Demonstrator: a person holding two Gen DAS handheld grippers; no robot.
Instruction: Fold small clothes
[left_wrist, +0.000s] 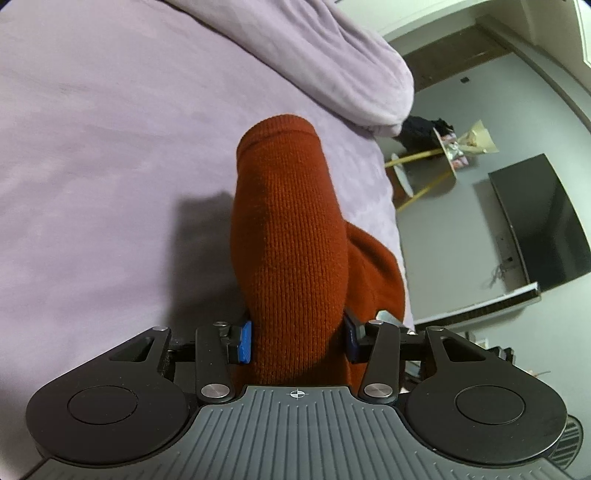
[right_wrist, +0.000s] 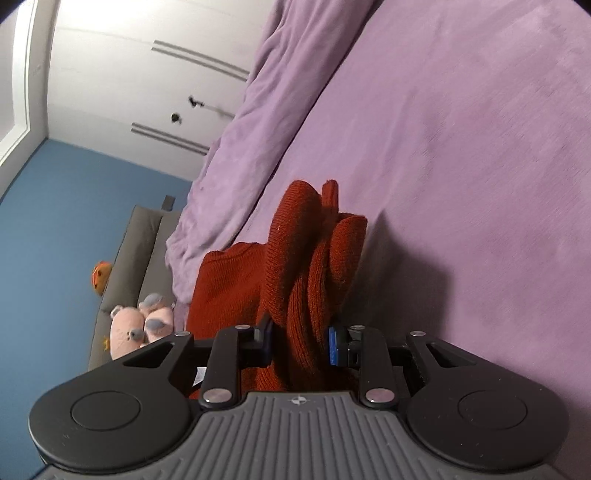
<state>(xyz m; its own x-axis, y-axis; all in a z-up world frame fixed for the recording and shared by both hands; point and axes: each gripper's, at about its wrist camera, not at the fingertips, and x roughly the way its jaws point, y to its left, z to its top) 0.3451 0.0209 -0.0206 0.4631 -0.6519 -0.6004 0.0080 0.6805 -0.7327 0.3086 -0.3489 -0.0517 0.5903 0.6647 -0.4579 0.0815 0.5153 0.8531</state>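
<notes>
My left gripper (left_wrist: 298, 341) pinches a rust-red knit garment (left_wrist: 291, 236), cloth standing out ahead between the blue pads. My right gripper (right_wrist: 301, 345) clamps bunched folds of it (right_wrist: 310, 266). Purple bedsheet (left_wrist: 110, 147) lies beyond both.

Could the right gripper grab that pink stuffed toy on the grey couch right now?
Probably not. The right gripper is shut on the rust-red knit sweater, and the pink stuffed toy lies off the purple bed, on the grey couch.

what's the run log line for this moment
left tongs: shut on red sweater | right tongs: shut on red sweater | surface: purple bed
</notes>
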